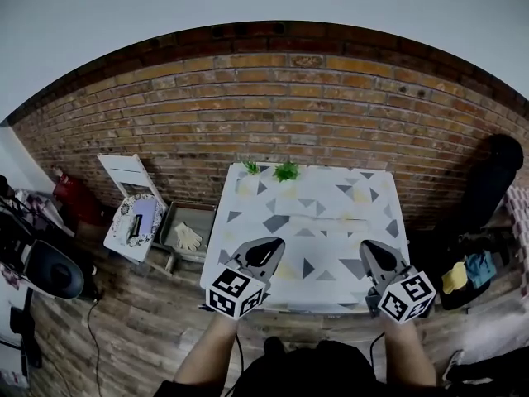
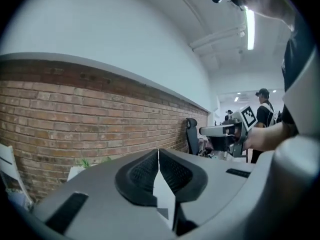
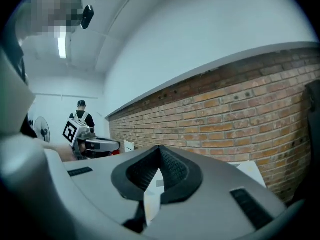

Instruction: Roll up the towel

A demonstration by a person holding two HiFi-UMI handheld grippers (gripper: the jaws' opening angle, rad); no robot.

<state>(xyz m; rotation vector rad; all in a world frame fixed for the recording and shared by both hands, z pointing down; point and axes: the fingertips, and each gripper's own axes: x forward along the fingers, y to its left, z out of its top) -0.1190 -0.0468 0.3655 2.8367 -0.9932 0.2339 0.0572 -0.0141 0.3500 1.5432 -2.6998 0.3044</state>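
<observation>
Left gripper [image 1: 266, 251] held over the near left part of the table [image 1: 331, 190], nose toward the brick wall [image 1: 273, 114]; its own view shows the jaws together [image 2: 159, 156], nothing between them, only white table top seen through the slit.

Right gripper [image 1: 374, 255] over the near right part of the table, also nosed at the wall; jaws together [image 3: 160, 151], nothing gripped.

The two are well apart and roughly level with each other; marker cubes at the near ends; bare forearms behind them.

Each shows in the other's view: the right one at [image 2: 225, 131], the left one at [image 3: 95, 145].

Towel: cannot pick it out for sure; table top is white with grey triangle print; a faint straight line [image 1: 322, 218] runs across mid-table, cannot tell if that is a towel edge. Neither gripper touches the table top.

Two small plants [image 1: 286, 170] at the far table edge by the wall.

White chair [image 1: 132, 213] left of the table with stuff on the seat; grey bin [image 1: 188, 236] with pale gloves between chair and table.

Black chair [image 1: 496, 172] at right by the wall.

Person [image 2: 262, 109] standing far back in the room; ceiling lights on.
</observation>
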